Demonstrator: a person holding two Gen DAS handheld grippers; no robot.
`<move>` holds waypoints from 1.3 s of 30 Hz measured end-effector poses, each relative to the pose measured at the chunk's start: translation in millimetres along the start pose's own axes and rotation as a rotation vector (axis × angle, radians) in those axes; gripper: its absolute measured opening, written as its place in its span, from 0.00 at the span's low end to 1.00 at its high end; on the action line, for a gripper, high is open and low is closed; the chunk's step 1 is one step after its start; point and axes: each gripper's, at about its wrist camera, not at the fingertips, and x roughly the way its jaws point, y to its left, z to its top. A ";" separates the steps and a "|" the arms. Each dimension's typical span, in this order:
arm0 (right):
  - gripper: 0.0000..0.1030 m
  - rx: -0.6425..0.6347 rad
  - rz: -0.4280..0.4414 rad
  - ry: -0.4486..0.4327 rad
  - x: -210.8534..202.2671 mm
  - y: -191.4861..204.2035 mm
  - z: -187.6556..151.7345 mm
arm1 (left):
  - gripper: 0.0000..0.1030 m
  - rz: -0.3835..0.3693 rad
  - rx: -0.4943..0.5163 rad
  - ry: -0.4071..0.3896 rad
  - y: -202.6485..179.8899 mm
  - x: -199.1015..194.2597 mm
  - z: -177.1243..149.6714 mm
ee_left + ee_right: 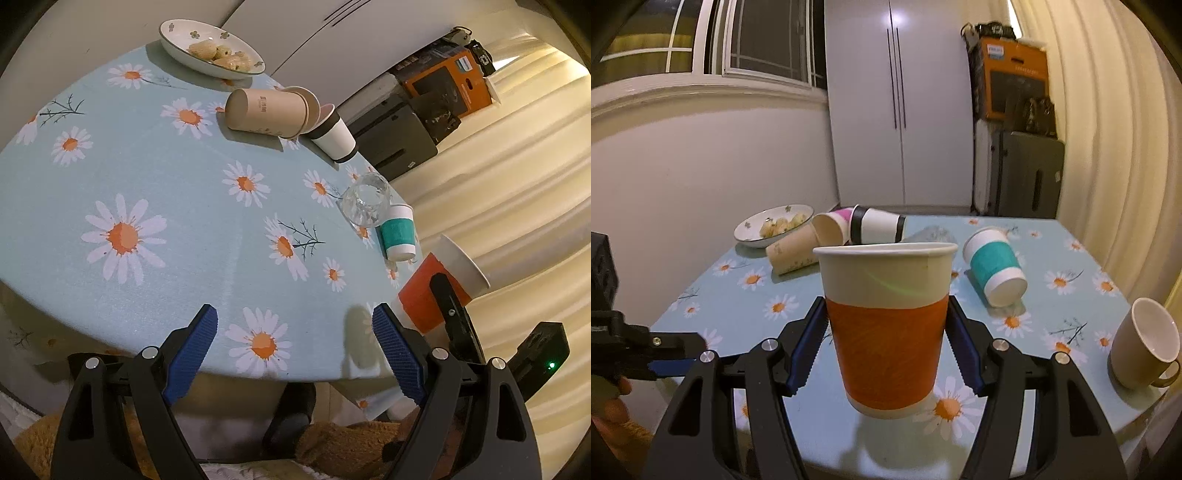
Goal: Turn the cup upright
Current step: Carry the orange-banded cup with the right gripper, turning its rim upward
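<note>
An orange and white paper cup (888, 328) stands upright, mouth up, between the blue pads of my right gripper (886, 350), which is shut on it just above the daisy tablecloth (1052, 306). In the left wrist view the same cup (436, 286) shows at the table's right edge with a black finger across it. My left gripper (295, 354) is open and empty over the table's near edge.
Cups lie on their sides: a teal one (995, 271), a black-banded white one (877, 225), a pink one (833, 227), a brown one (792, 251) and a clear glass (365, 199). A beige mug (1145, 343) stands at the right. A snack bowl (774, 225) sits far left.
</note>
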 end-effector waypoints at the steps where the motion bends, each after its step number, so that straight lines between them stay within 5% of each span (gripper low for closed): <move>1: 0.62 0.002 -0.001 -0.017 1.3 0.8 -0.7 | 0.81 -0.003 -0.004 -0.001 0.7 -0.4 0.2; 5: 0.62 -0.043 -0.038 -0.126 3.0 7.6 -8.7 | 0.81 -0.021 -0.030 0.006 5.9 -0.4 1.1; 14: 0.62 -0.010 -0.070 -0.203 12.1 11.8 -28.7 | 0.81 -0.027 -0.049 0.012 8.7 0.2 -1.4; 39: 0.62 -0.100 -0.058 -0.100 40.8 24.6 -62.7 | 0.81 0.006 -0.046 0.009 11.1 4.4 -1.6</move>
